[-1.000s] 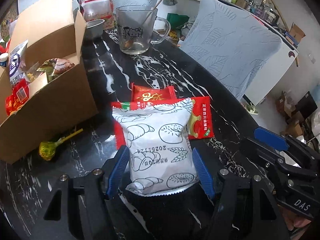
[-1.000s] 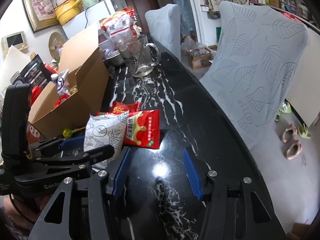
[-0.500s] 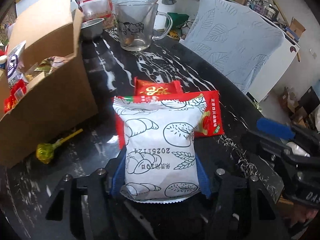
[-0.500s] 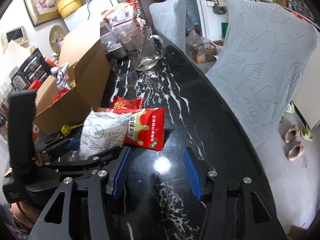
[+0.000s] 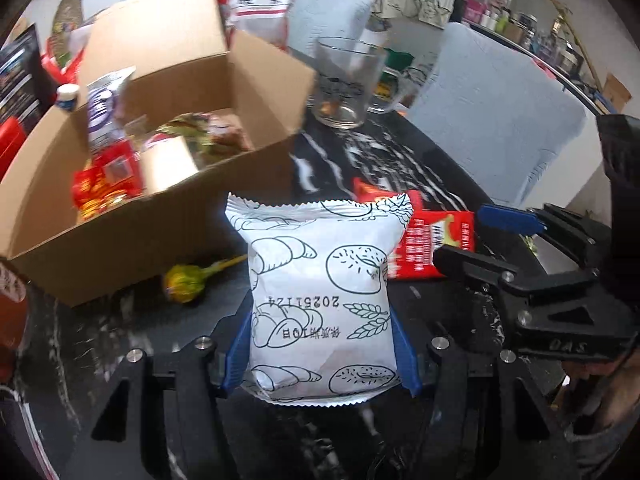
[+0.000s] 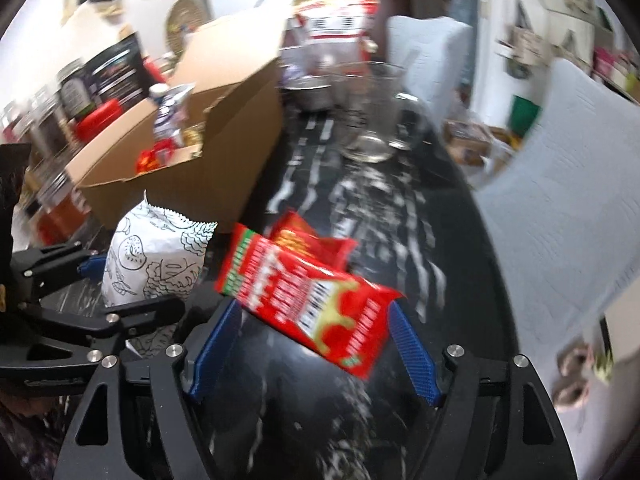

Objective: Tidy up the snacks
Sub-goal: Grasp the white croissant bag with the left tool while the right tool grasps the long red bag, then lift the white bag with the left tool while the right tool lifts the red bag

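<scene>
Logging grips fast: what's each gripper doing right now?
Left gripper: shut on the white bread packet.
Right gripper: open, empty, red packet ahead.

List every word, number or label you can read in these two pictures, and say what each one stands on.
"20251124": white bread-print packet held in the left gripper, printed upside down.
"DAS": right gripper body, seen from the left wrist.
Chinese text on the white packet, red snack packet and big bag behind the cardboard box: too blurred to read.

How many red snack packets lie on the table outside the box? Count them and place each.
2. The large red packet lies on the black table before the open right claw; a smaller red packet is partly tucked beneath its far edge. Others may be hidden.
</scene>
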Demonstrator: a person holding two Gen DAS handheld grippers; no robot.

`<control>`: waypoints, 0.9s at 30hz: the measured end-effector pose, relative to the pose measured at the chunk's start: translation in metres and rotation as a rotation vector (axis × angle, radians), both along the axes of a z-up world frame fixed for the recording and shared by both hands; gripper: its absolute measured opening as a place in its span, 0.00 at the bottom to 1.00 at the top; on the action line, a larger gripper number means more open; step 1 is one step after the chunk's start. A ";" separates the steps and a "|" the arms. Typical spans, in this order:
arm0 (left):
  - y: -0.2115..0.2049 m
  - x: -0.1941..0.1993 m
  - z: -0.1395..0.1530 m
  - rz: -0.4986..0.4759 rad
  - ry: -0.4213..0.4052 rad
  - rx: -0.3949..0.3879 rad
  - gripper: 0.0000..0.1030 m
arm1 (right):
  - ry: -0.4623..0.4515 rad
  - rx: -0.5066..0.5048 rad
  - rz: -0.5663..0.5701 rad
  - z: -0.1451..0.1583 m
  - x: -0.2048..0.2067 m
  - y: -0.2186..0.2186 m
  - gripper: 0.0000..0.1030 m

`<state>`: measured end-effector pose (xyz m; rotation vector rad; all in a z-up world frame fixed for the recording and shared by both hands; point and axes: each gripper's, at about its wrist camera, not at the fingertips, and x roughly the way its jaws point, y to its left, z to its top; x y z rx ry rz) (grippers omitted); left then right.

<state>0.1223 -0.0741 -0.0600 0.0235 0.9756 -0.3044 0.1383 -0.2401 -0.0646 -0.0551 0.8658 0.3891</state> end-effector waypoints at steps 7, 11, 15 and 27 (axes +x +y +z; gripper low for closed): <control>0.025 -0.002 -0.003 0.068 0.008 -0.007 0.58 | 0.057 -0.005 0.073 -0.019 0.025 0.010 0.75; 0.031 -0.004 -0.005 0.082 0.014 -0.009 0.58 | 0.119 -0.055 0.122 -0.029 0.019 0.017 0.75; 0.037 -0.011 -0.005 0.087 0.012 -0.010 0.58 | 0.120 -0.120 0.164 -0.034 0.000 0.024 0.78; 0.046 -0.033 -0.002 0.084 0.002 -0.024 0.58 | 0.159 -0.128 0.155 -0.032 -0.032 0.029 0.79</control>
